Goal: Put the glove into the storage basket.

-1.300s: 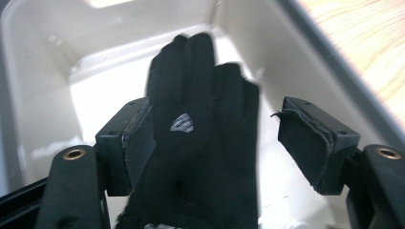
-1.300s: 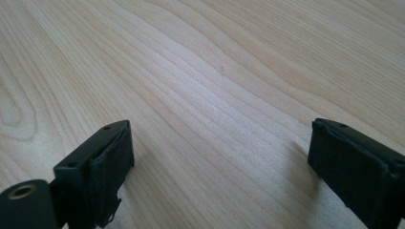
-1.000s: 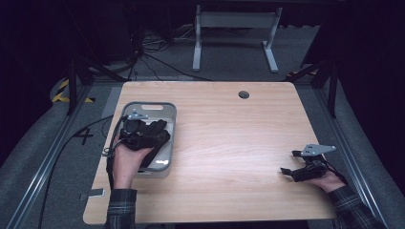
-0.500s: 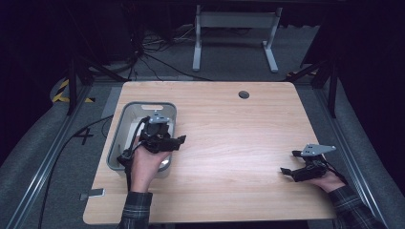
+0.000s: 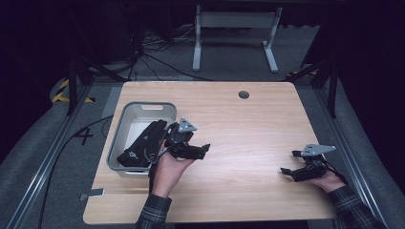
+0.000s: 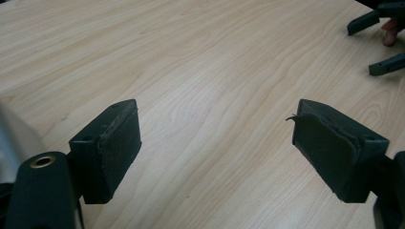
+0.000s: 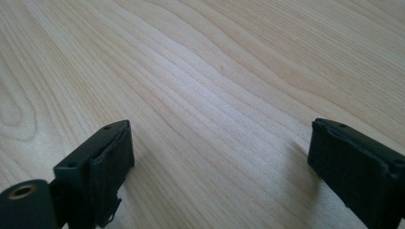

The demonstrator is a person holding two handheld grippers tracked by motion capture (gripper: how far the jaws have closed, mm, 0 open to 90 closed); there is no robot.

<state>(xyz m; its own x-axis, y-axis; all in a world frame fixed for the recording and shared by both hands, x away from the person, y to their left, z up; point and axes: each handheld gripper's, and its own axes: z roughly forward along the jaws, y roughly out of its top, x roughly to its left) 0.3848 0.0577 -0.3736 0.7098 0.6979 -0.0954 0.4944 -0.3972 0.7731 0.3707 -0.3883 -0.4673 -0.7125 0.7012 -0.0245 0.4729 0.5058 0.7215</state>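
A black glove lies in the grey bin at the table's left, draped toward its near right wall. My left gripper hovers just right of the bin and points right across the wooden table. In the left gripper view its jaws have just been opening; the left gripper stands open with only bare wood between the pads. My right gripper rests low near the table's right front, pointing left. In its own view the right gripper is open over bare wood.
A round cable hole sits near the table's far edge. The right hand's gripper appears far off at the top right of the left gripper view. Metal rails and a white stand lie on the dark floor beyond the table.
My left hand has moved right, from over the bin out above the table beside it. The glove stays in the bin. The right hand has kept still.
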